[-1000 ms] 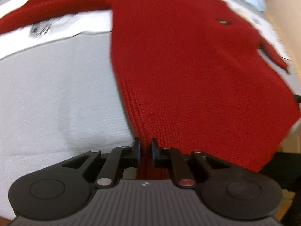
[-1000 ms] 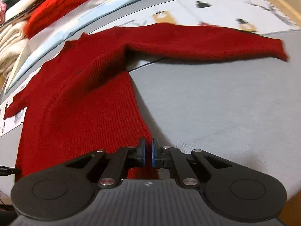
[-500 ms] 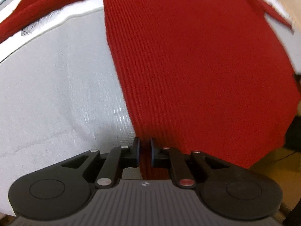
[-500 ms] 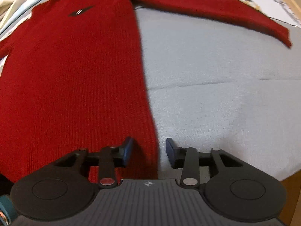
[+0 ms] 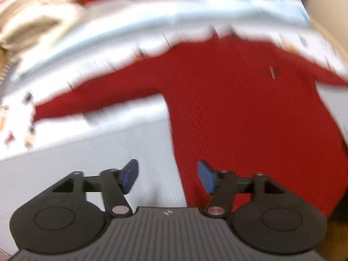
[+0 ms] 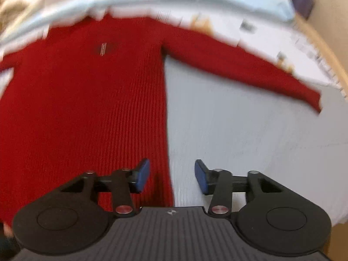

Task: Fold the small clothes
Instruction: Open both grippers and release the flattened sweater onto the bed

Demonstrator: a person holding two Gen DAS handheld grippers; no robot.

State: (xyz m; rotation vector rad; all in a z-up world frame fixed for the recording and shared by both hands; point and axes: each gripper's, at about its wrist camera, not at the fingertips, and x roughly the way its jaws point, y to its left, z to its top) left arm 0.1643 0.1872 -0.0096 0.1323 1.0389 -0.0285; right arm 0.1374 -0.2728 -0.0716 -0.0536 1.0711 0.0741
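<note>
Nearest the lens, the left gripper (image 5: 167, 176) and the right gripper (image 6: 171, 175) are both seen spread wide with nothing held between the blue pads — each is poised over a side edge of the red sweater (image 5: 239, 113), near its hem. The sweater is laid flat on the grey cover (image 6: 239, 134), its body running away from both grippers and its sleeves stretched out to either side. Beyond the sweater's collar, a blurred pale-blue cloth (image 6: 239, 0) is seen, with a cream pile (image 5: 28, 15) beside it.
</note>
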